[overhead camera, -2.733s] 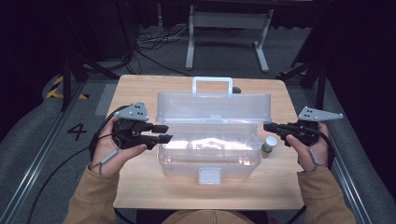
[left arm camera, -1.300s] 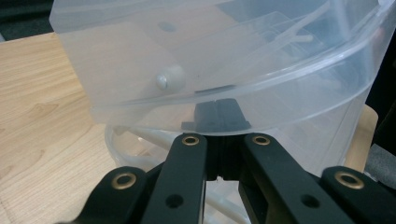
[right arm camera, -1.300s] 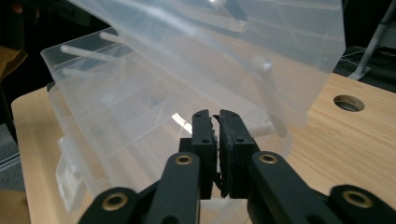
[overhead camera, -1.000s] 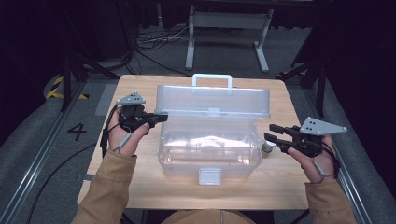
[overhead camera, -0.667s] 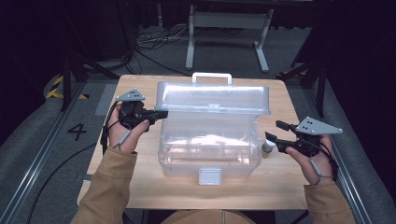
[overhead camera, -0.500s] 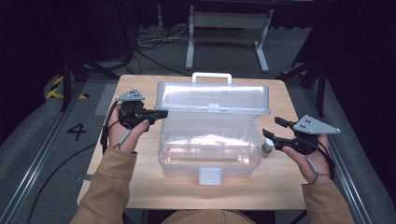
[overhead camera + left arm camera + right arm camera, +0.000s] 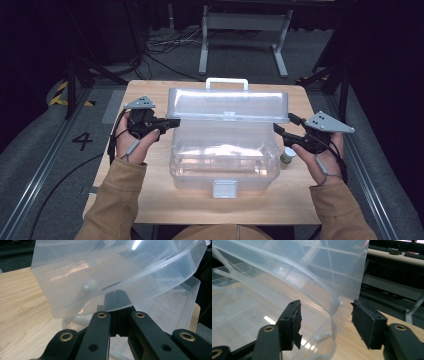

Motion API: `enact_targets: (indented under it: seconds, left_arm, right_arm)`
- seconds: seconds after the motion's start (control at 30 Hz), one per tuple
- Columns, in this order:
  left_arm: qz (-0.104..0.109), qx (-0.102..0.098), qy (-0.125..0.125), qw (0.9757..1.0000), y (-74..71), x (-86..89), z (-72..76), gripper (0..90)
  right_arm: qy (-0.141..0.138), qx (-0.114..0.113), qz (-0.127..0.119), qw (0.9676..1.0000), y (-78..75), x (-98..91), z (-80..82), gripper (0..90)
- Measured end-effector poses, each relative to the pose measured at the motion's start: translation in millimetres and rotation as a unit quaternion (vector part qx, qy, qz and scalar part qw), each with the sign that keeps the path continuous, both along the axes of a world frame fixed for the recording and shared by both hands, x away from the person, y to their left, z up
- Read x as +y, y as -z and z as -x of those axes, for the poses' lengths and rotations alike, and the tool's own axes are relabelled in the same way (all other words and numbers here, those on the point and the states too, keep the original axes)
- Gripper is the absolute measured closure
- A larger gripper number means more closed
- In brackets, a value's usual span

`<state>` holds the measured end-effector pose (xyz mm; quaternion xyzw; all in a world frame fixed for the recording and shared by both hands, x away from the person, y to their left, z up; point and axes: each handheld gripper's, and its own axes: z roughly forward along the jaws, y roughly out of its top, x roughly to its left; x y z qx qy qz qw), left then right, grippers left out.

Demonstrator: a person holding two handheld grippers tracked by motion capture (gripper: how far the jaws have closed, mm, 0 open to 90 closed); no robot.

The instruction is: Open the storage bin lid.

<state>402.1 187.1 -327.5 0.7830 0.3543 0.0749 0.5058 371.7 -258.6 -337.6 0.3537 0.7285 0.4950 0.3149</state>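
Clear plastic lid [image 7: 227,104], long axis running left-right, is being pinched at its left end by left gripper [image 7: 167,122] jaws, while right gripper [image 7: 279,129] jaws, just closing slightly, are straddling its right corner open, unpressed.

One light wooden counter [image 7: 150,200] carries one clear plastic storage box [image 7: 225,160] with one hinged clear lid [image 7: 227,102], one white carry handle [image 7: 227,81] and one white front latch [image 7: 224,188]. Beside it stands one small jar with a pale lid [image 7: 287,156]. Two black claws are present, the left claw [image 7: 172,122] and the right claw [image 7: 282,125].

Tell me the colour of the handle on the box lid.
White; the handle shows best in the high view.
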Motion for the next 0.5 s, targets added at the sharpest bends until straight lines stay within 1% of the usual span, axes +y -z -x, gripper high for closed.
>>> enact_targets:
  seconds: [0.07, 0.1, 0.13, 0.2, 0.27, 0.33, 0.43, 0.47, 0.5]
  left_arm:
    - [0.000, 0.000, 0.000, 1.0000, 0.0, 0.0, 0.1, 89.2]
    - [-0.001, 0.000, 0.000, 1.0000, 0.1, 0.0, 0.2, 89.2]
    - [-0.001, 0.000, 0.000, 1.0000, 0.1, 0.1, 0.2, 89.1]
    - [0.000, 0.000, -0.001, 1.0000, 0.3, -0.3, 0.6, 89.1]
    - [-0.001, -0.001, -0.001, 1.0000, 0.4, -0.4, 0.6, 89.1]
    - [-0.001, 0.001, -0.003, 1.0000, 0.7, -0.9, 0.8, 89.0]
    - [-0.003, 0.002, -0.004, 1.0000, 1.3, -1.2, 0.9, 89.0]
    - [-0.003, 0.002, -0.004, 1.0000, 1.3, -1.1, 0.8, 88.7]
    - [-0.003, 0.002, -0.003, 1.0000, 1.4, -0.9, 0.8, 88.7]
  right_arm:
    - [0.012, 0.002, 0.004, 0.9999, -1.3, 3.6, -3.0, 51.7]
    - [0.018, 0.000, -0.005, 0.9998, -1.6, 5.4, -4.3, 52.6]
    - [0.024, -0.005, -0.007, 0.9997, -1.7, 6.8, -5.8, 53.6]
    - [0.034, -0.017, -0.002, 0.9993, -1.8, 7.6, -9.0, 57.3]
    - [0.038, -0.019, -0.007, 0.9991, -1.3, 8.1, -11.5, 57.1]
    - [0.047, -0.004, -0.016, 0.9988, -1.0, 9.1, -12.7, 57.1]
    - [0.053, -0.002, -0.020, 0.9984, -1.2, 11.6, -12.6, 56.1]
    - [0.062, -0.002, -0.021, 0.9979, -1.4, 14.9, -11.6, 55.1]
    - [0.062, -0.002, -0.021, 0.9979, -1.4, 14.9, -11.6, 55.1]
